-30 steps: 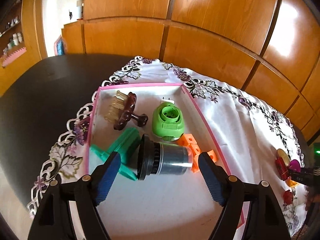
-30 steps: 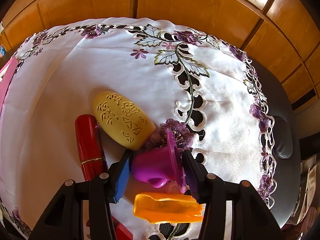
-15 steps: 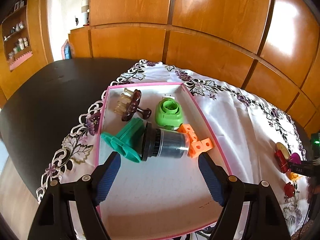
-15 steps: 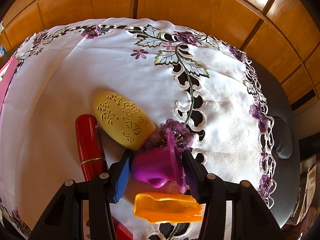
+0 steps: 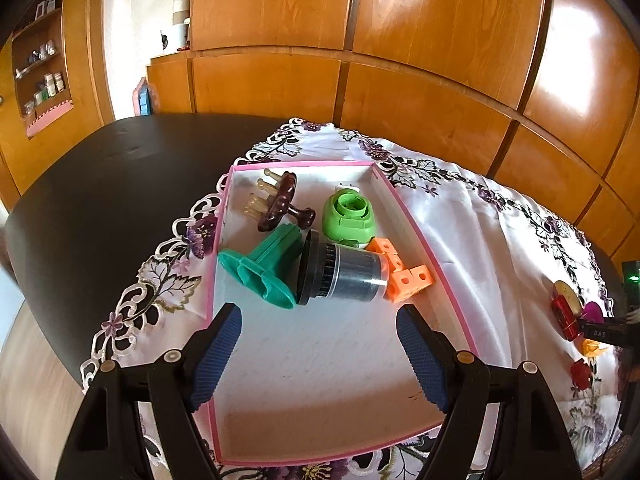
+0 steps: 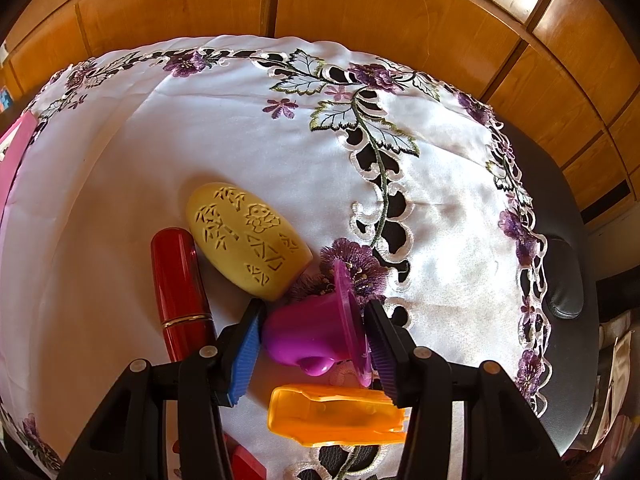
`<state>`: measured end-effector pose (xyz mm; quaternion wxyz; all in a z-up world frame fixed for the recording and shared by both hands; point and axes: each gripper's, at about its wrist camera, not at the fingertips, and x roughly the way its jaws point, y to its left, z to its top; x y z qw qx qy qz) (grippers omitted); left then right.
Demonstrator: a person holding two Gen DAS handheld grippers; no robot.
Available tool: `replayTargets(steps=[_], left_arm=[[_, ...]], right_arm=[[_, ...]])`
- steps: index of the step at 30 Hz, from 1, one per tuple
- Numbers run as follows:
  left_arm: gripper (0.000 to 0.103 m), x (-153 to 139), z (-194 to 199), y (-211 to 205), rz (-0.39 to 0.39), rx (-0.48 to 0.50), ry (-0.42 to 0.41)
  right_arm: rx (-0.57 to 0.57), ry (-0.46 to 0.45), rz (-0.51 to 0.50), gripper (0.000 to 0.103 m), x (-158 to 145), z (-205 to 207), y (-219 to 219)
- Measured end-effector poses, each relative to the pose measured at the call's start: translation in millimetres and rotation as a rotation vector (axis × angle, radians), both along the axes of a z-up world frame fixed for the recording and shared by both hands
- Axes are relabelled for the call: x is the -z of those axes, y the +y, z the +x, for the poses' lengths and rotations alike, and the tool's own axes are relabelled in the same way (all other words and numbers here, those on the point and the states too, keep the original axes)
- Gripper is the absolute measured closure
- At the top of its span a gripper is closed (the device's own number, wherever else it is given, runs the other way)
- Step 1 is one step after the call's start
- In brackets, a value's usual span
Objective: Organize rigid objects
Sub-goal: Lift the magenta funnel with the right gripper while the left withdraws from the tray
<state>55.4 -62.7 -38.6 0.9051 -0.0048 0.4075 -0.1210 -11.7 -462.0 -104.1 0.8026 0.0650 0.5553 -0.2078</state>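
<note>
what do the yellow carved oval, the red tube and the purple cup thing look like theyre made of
Yellow carved oval: probably matte plastic or resin, maybe wood; dull even surface, cut-out patterns.
Red tube: glossy plastic or lacquered metal, bright highlights, a gold band.
Purple cup: smooth, slightly shiny moulded plastic with a thin flange, clamped in the right gripper.

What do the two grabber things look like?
Both are black plastic. The left gripper has two angled black fingers with ridged dark-blue pads and small round silver rivets. The right gripper looks the same: black fingers, ribbed blue pads, silver rivets. No cables or sleeves show.
</note>
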Motion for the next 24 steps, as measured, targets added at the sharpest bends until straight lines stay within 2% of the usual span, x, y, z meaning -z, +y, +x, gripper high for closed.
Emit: replayTargets(steps=[15, 20, 24], left_arm=[[0.023, 0.6, -6.7, 12.1, -0.004, -0.017, -0.006], [0.023, -1.4, -5.5, 17.5, -0.008, -0.031, -0.01], [0.023, 0.8, -5.4, 19.6, -0.007, -0.036, -0.002]], right_arm=[[-0.007, -0.005, -0.014, 0.053, 0.3, 0.4, -0.3], [0.007, -0.041, -0.02, 0.056, -5.3, -1.3, -2.8], [-0.016, -0.014, -0.049, 0.056, -1.2, 1.3, 2.5]])
